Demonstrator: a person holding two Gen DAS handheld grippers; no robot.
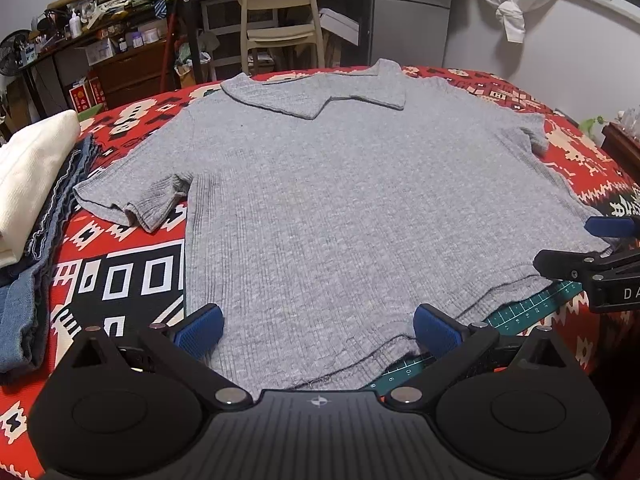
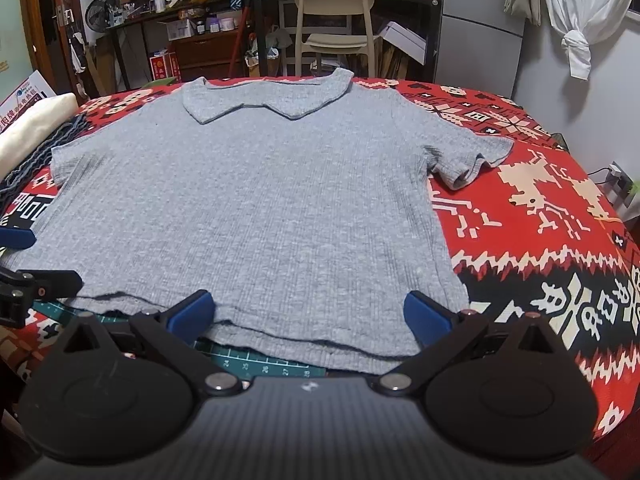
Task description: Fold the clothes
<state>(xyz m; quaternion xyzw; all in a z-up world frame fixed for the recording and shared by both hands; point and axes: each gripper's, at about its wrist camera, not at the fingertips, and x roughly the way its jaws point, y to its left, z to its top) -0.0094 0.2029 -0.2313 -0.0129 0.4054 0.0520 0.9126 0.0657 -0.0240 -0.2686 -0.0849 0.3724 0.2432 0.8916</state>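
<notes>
1. Sitting wide open, the left tool (image 1: 318,330) has its two blue padded fingers (image 1: 199,330) spread apart over the near hem of the grey ribbed short-sleeved shirt with a collar (image 1: 320,208). It grips nothing.
2. The right tool (image 2: 308,312) is wide open too. Its blue padded fingers (image 2: 191,311) rest just above the same near hem, further along to the right, and it holds nothing.
3. In the left wrist view, part of the right tool pokes in at the right edge, near the shirt's bottom corner. In the right wrist view, part of the left tool shows at the left edge.
4. The shirt lies flat and spread out, with both short sleeves out to the sides and the collar at the far end.
5. A green cutting mat with white ruler marks (image 2: 256,362) peeks out from under the near hem.
6. Under the shirt and mat is a red cloth with white and black blocky patterns (image 2: 540,208) that covers the whole desk.
7. At the left side of the cloth sits a pile of folded clothes: a cream-white folded piece (image 1: 32,168) on top of blue denim (image 1: 24,308).
8. Beyond the far edge stands a cream plastic chair (image 1: 280,20), with crowded dark shelves (image 1: 120,20) to its left.
9. A white curtain tied in a knot (image 1: 512,12) hangs at the upper right.
</notes>
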